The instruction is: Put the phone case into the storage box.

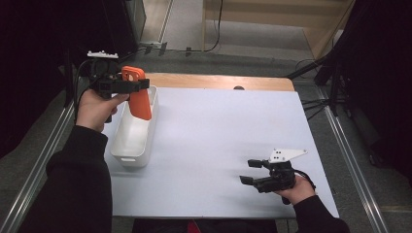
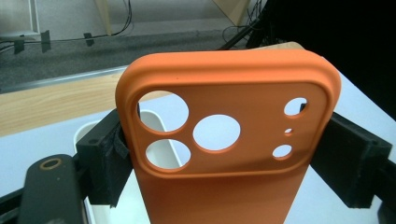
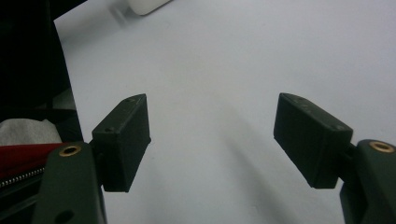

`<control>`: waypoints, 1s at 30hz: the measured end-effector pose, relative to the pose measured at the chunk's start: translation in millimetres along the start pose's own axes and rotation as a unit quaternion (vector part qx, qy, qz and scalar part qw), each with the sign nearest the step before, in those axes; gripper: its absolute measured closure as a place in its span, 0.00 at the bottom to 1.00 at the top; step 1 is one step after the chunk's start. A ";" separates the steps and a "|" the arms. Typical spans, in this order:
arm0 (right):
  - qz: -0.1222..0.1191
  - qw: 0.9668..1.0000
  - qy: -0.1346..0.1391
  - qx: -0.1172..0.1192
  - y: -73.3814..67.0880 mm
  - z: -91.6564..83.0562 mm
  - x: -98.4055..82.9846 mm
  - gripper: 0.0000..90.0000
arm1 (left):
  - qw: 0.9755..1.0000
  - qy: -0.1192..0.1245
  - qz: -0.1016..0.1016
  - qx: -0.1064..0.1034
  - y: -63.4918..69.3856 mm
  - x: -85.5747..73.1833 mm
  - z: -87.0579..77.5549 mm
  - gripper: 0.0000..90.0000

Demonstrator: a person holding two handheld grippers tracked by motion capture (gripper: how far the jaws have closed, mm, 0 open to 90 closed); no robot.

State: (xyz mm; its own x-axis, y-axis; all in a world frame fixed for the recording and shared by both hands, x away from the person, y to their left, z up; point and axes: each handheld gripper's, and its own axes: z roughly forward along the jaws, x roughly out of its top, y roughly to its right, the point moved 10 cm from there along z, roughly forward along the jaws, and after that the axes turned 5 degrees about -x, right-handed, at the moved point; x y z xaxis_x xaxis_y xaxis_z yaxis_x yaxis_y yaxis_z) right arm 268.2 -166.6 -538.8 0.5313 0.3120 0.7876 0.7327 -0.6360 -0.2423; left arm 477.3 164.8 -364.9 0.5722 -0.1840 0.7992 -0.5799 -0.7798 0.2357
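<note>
While the left gripper (image 1: 140, 85) clamps it across its width, the orange phone case (image 1: 138, 99) hangs upright above the far end of the white bin (image 1: 127, 151); in the left gripper view the case (image 2: 224, 154) shows a raised camera panel with three large round cut-outs and three smaller holes, a smooth matte surface and rounded corners, and the black jaws press on both of its long edges near the top; its lower end dips toward the bin without my being able to tell whether it touches the rim. The left hand (image 1: 94, 108) is raised at the far left corner of the desk (image 1: 228, 141), forearm in a dark sleeve coming up along the left edge, gripper pointing level across the bin. The right gripper (image 1: 251, 172) lies low near the near right corner of the desk, held in the right hand (image 1: 296, 188), pointing left; its jaws stand wide apart with bare white desk (image 3: 219, 70) between them. The bin sits along the left edge of the desk, long and narrow; its visible inside holds nothing.
</note>
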 end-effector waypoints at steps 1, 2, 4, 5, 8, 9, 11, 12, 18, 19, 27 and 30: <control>0.000 1.000 0.000 0.000 -0.4 0.3 -0.3 0.29 | 1.000 -0.003 -0.001 0.003 -1.8 1.5 1.1 0.18; 0.000 1.000 0.000 0.000 -0.5 0.3 -0.5 0.29 | 1.000 -0.002 -0.002 0.007 -4.9 4.6 2.6 0.18; 0.000 1.000 0.002 -0.001 -0.7 -0.3 -0.7 0.29 | 1.000 0.003 -0.006 0.007 -7.8 9.8 4.3 0.18; 0.003 1.000 0.001 -0.002 -0.9 -1.1 -1.2 0.29 | 1.000 0.005 -0.006 0.009 -9.4 12.0 5.4 0.18; 0.005 1.000 0.002 -0.004 -0.4 -2.5 -2.2 0.29 | 1.000 0.007 -0.009 0.021 -14.4 17.2 9.1 0.18; 0.005 1.000 0.003 -0.007 0.5 -3.2 -2.6 0.29 | 1.000 0.007 -0.008 0.025 -15.9 18.8 10.5 0.18; 0.007 1.000 0.005 -0.007 0.3 -4.1 -2.9 0.29 | 0.999 0.008 -0.008 0.030 -18.4 21.5 13.0 0.18; 0.008 1.000 0.006 -0.008 0.2 -4.3 -3.0 0.29 | 0.999 0.009 -0.009 0.034 -19.8 23.3 14.6 0.18; 0.004 1.000 0.003 -0.008 -1.6 -3.8 -3.8 0.29 | 0.999 0.009 -0.011 0.045 -24.5 29.4 21.6 0.18; 0.004 1.000 0.004 -0.007 -2.5 -3.4 -3.6 0.29 | 0.999 0.010 -0.011 0.047 -25.4 30.0 22.3 0.18; 0.006 1.000 0.007 -0.010 -2.7 -5.1 -4.2 0.29 | 0.998 0.014 -0.023 0.062 -35.5 36.0 27.8 0.18; 0.006 1.000 0.008 -0.011 -2.3 -5.8 -4.4 0.29 | 0.997 0.017 -0.025 0.071 -39.7 37.6 28.8 0.18</control>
State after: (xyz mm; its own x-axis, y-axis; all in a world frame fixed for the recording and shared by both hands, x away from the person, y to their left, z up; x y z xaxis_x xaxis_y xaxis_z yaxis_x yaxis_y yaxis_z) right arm 261.6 -170.5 -538.4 0.5331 0.2929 0.7938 0.7169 -0.6545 -0.2400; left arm 538.5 171.6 -360.1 0.5768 -0.1233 0.8075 -0.4609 -0.8653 0.1970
